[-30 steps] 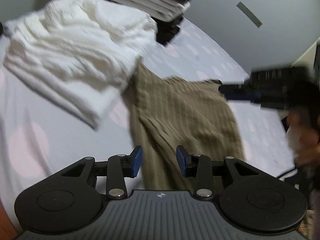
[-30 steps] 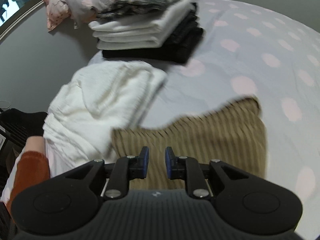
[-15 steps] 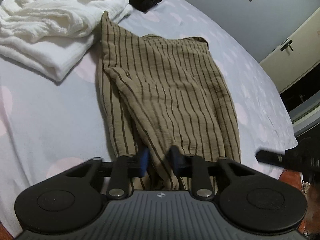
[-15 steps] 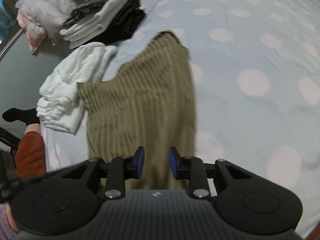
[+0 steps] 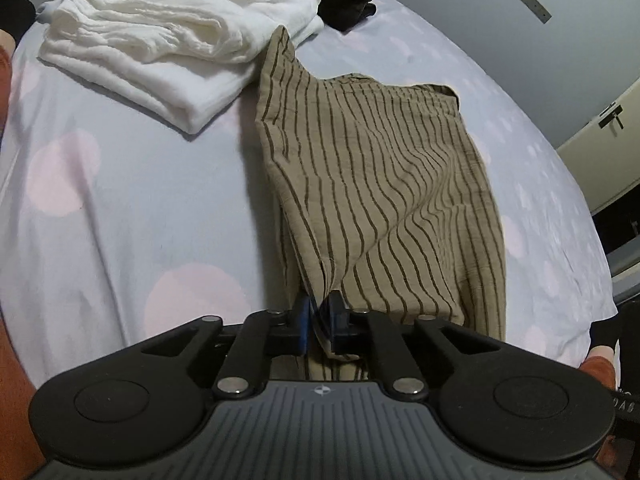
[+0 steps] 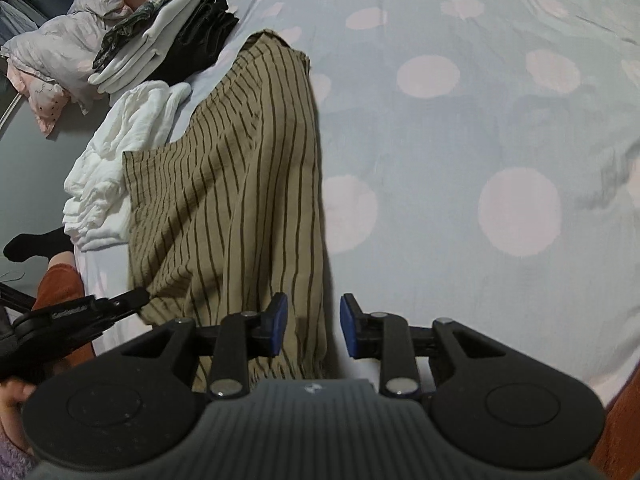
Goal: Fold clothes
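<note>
Left tool (image 5: pixel 319 322) pinched tight, held low; right tool (image 6: pixel 313 326) jaws parted, level alongside.

1. My left gripper (image 5: pixel 320 316): matte black linkage arms, blue pads on the fingertips (image 5: pixel 304 314), silver rivets at the pivots.
2. My right gripper (image 6: pixel 312 322): same build, with a ribbed grey housing and a small round emblem.
3. Rust-orange trouser leg (image 6: pixel 60 284), black sock (image 6: pixel 32 244), bare skin between.

The left gripper (image 6: pixel 138 298), seen from the right wrist camera, bears a small pale line of print on its arm, perhaps a brand name, too blurred to read. Nothing else is legible.
</note>
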